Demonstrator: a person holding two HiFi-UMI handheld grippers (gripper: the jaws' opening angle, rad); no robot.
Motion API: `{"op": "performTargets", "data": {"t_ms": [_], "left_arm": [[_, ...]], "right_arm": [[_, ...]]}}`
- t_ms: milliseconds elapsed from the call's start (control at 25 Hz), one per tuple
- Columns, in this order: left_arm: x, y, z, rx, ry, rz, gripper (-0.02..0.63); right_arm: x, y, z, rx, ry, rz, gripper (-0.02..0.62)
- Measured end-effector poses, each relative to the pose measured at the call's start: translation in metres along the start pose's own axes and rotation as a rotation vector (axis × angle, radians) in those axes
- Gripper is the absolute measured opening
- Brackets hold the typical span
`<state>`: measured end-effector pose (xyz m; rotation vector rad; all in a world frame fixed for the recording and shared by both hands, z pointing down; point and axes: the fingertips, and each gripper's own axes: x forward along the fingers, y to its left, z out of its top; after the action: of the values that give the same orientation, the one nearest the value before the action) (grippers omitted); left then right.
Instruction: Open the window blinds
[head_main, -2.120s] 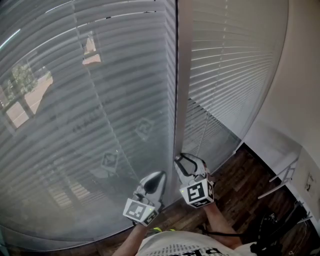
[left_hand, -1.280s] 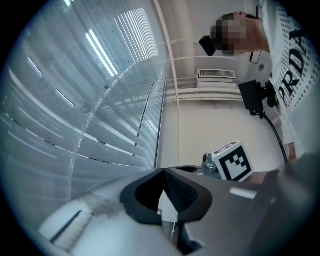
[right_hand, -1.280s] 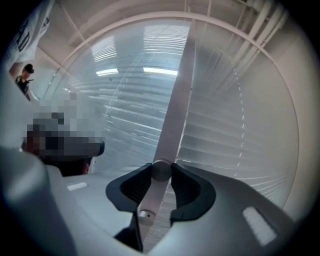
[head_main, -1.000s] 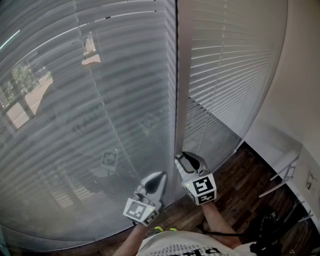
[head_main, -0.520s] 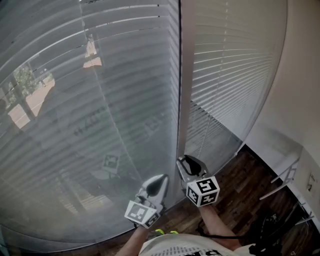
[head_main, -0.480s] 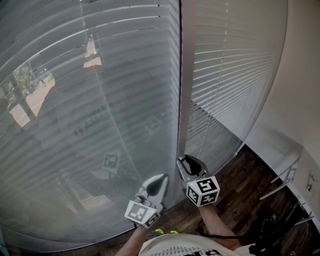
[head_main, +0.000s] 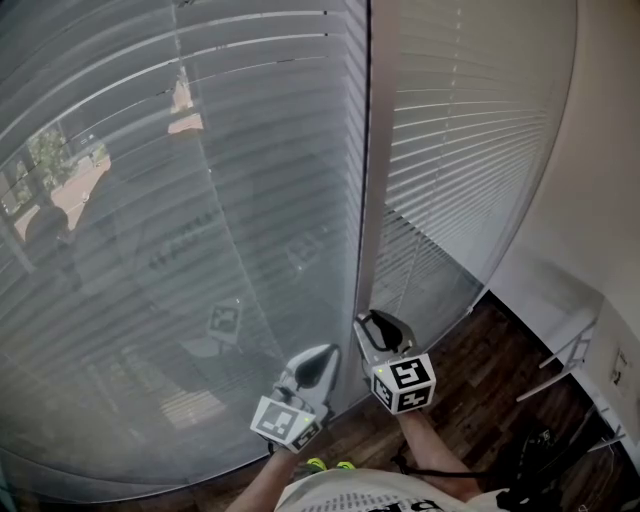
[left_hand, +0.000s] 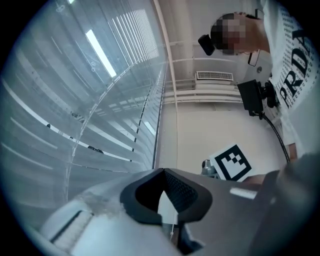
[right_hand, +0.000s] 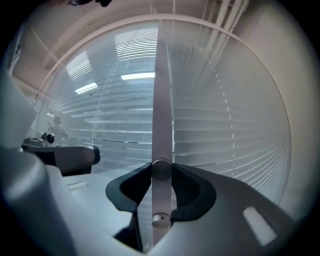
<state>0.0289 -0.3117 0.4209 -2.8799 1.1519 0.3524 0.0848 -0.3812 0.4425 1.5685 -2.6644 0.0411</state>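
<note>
Grey slatted blinds (head_main: 200, 220) cover the window, and a second blind (head_main: 460, 130) hangs to the right of them. A grey wand (head_main: 372, 200) hangs straight down between the two. My right gripper (head_main: 378, 322) is shut on the lower end of the wand. In the right gripper view the wand (right_hand: 161, 110) runs upright between the pads of the right gripper (right_hand: 161, 170). My left gripper (head_main: 322, 355) sits just left of it, near the left blind. Its tips (left_hand: 164, 171) meet with nothing clamped between them.
A white wall (head_main: 590, 200) closes the right side. Dark wooden floor (head_main: 480, 400) lies below the blinds. A white rack (head_main: 570, 350) and black cables (head_main: 540, 450) sit at the lower right. The left blind's slats let the outdoors (head_main: 60, 190) show through.
The right gripper has rolled a little about the wand, its marker cube turning. The left gripper has stayed where it was. The head view has shifted slightly.
</note>
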Motion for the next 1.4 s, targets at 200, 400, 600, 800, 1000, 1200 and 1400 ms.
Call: {"op": "performTargets", "data": {"t_ms": [200, 400, 600, 800, 1000, 1200, 1400], "left_arm": [[0.001, -0.002, 0.0, 0.0, 0.004, -0.009, -0.008], [0.004, -0.001, -0.002, 0.007, 0.014, -0.007, -0.008], [0.008, -0.001, 0.005, -0.01, -0.022, -0.003, -0.008], [0.007, 0.002, -0.001, 0.01, -0.005, -0.001, -0.008], [0.008, 0.003, -0.001, 0.017, -0.012, 0.002, -0.008], [0.009, 0.001, 0.0, 0.008, -0.01, 0.01, -0.008], [0.008, 0.0, 0.0, 0.014, -0.016, 0.003, -0.008]], "right_arm": [[-0.004, 0.01, 0.006, -0.413, 0.075, -0.013, 0.126], [-0.002, 0.016, 0.004, -0.724, 0.123, 0.016, 0.126], [0.002, 0.015, -0.001, -0.922, 0.172, -0.007, 0.126], [0.003, 0.015, -0.003, -1.071, 0.153, -0.055, 0.123], [0.003, 0.015, -0.002, -1.05, 0.141, -0.059, 0.123], [0.003, 0.014, -0.002, -0.982, 0.13, -0.05, 0.124], [0.002, 0.014, -0.001, -0.911, 0.119, -0.043, 0.124]]}}
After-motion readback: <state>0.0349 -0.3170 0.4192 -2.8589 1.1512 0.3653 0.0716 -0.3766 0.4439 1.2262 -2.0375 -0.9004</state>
